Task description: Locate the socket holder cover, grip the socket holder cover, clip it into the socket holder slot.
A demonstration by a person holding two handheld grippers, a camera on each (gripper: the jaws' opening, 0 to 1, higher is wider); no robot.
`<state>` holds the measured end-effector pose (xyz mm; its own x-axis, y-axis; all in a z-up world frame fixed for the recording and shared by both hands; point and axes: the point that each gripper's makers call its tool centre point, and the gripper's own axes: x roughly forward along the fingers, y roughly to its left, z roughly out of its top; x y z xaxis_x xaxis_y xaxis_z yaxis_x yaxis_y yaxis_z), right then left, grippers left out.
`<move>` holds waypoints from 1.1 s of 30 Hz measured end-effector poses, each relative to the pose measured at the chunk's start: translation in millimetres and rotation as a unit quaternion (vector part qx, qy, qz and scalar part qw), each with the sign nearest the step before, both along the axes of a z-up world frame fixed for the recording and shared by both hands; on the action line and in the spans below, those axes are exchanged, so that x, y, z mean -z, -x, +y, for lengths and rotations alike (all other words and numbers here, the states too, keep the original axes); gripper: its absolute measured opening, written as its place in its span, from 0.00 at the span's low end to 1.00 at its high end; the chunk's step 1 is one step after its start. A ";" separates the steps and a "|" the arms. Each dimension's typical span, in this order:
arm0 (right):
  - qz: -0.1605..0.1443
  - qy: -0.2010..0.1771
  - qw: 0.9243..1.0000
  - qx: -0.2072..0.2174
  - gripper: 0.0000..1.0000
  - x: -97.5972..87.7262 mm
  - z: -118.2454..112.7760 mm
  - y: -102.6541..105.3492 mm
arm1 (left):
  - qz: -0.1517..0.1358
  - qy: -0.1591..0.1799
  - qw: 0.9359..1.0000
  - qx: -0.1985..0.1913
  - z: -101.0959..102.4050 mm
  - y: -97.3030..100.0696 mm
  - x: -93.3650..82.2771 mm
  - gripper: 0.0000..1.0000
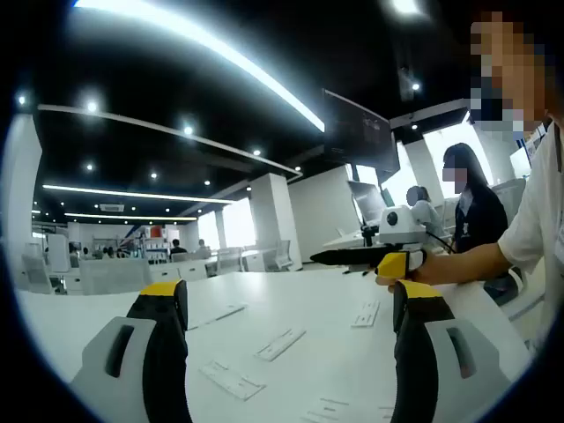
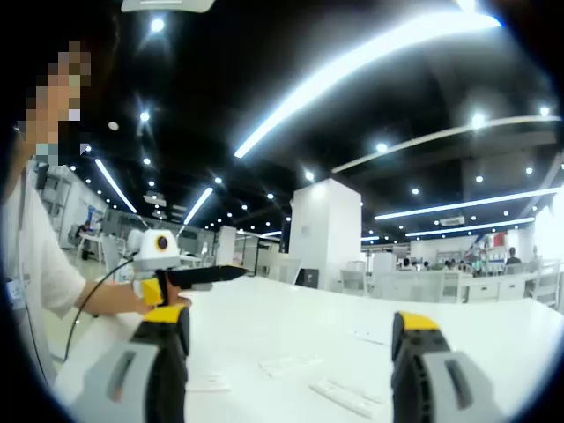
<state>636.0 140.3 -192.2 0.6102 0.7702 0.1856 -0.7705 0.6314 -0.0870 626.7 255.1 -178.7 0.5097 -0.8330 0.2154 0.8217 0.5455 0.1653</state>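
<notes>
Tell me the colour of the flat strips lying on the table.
White, like the table itself; the strips show best in the left gripper view.

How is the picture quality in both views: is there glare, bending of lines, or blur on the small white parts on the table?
Left gripper view: the long ceiling light strip is overexposed and curves from fisheye distortion; the flat white rectangular plastic pieces on the glossy white table look soft, low in contrast.
Right gripper view: the same kind of bright strip glares and bends; the white pieces nearly merge with the table.
</notes>
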 end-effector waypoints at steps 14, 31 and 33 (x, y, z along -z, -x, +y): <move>0.006 0.007 1.000 0.004 0.95 4.9 -0.8 -1.6 | -0.001 0.001 1.000 -0.001 -0.5 1.1 -1.2 0.95; 0.007 0.006 1.000 0.005 0.95 4.6 -0.5 -2.2 | -0.008 -0.001 1.000 0.013 -4.3 4.8 -0.9 0.95; 0.007 0.006 1.000 0.004 0.95 5.0 -0.3 -2.2 | -0.006 -0.005 1.000 0.014 -5.0 4.0 1.0 0.95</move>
